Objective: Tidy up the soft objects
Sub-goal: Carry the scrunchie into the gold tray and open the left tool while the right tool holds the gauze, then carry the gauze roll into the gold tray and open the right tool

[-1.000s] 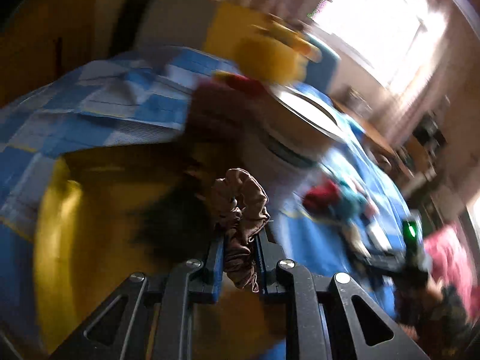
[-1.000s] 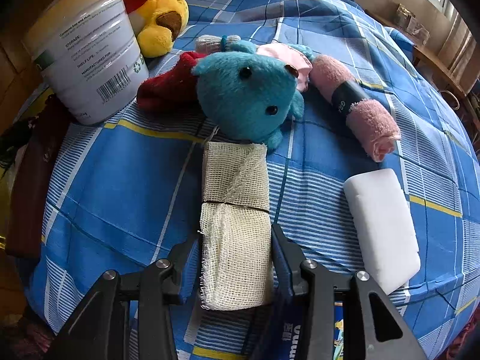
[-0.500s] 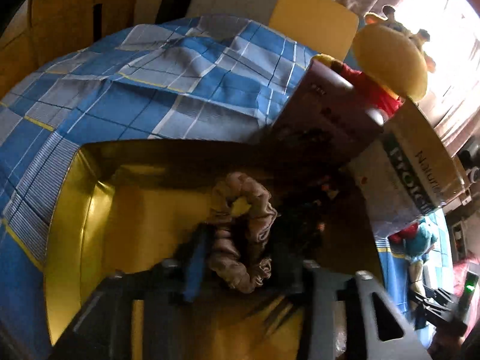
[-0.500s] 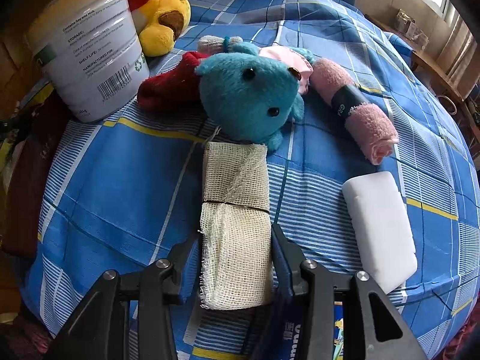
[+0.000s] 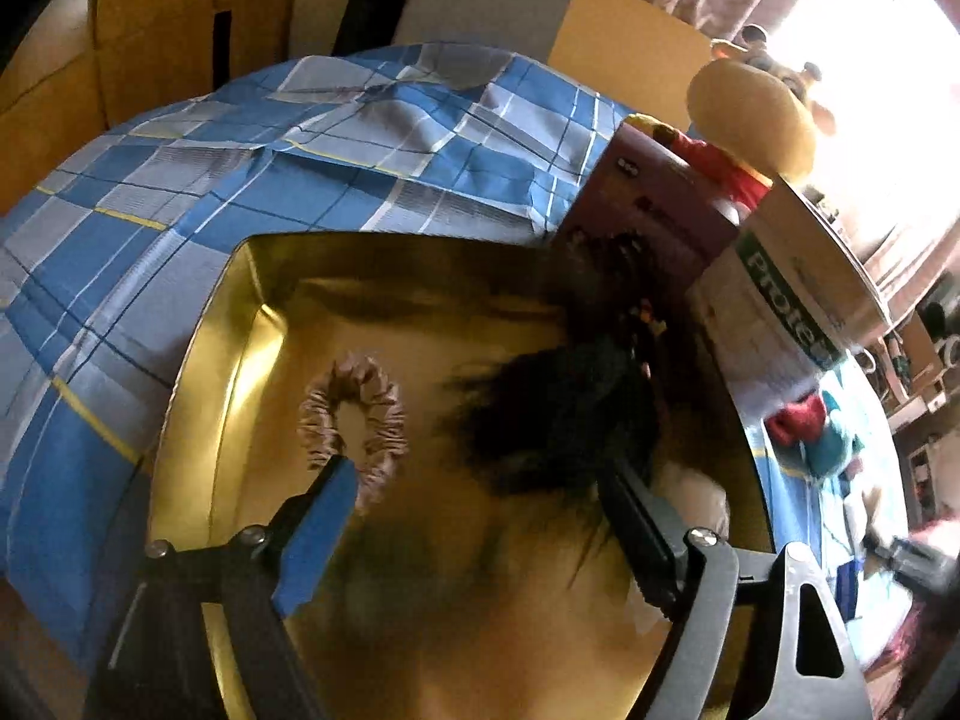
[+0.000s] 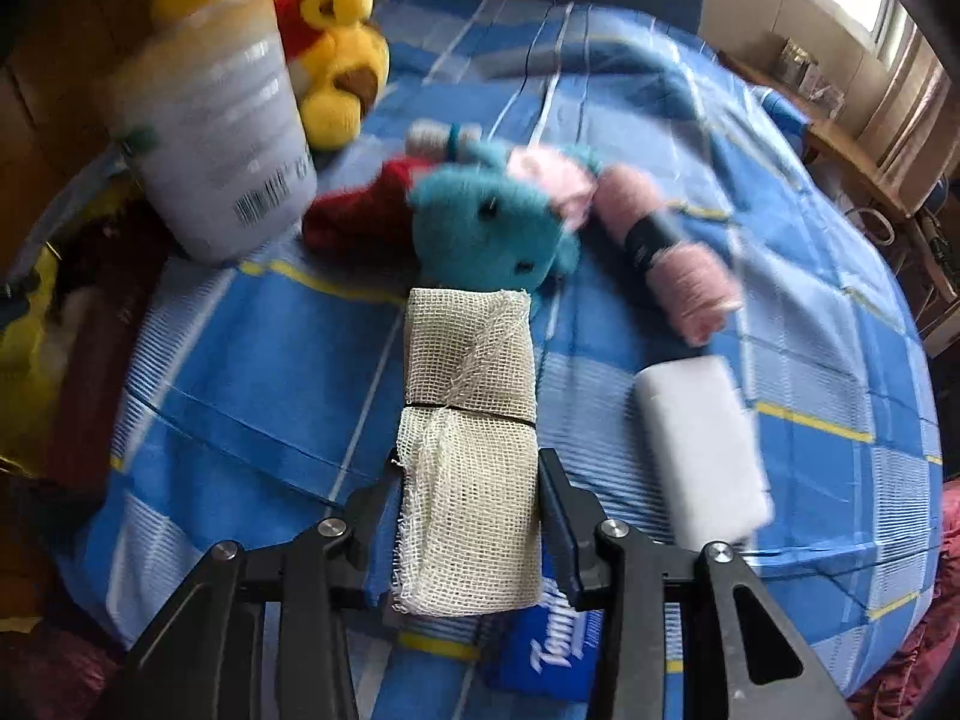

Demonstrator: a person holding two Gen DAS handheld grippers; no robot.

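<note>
A brown-pink scrunchie (image 5: 354,426) lies loose on the floor of a gold tray (image 5: 210,360), just touching the blue pad of my left finger. My left gripper (image 5: 474,474) hangs over the tray with its jaws wide and still opening, pressing on nothing. A black furry item (image 5: 558,414) lies in the tray by the right finger. My right gripper (image 6: 471,465) is shut on a cream gauze roll (image 6: 468,360), its jaws still squeezing in, and holds it above the blue checked bedcover (image 6: 270,360).
Beyond the gauze lie a teal plush (image 6: 486,228), a red soft item (image 6: 360,210), a pink rolled towel (image 6: 672,246) and a white block (image 6: 696,450). A white tub (image 6: 216,120) and a yellow bear (image 6: 336,72) stand at the left. A blue tissue pack (image 6: 552,648) is under the gripper.
My left gripper sank toward the gold tray, opened and let go of the scrunchie, which now lies in the tray. My right gripper rose a little with the gauze roll.
</note>
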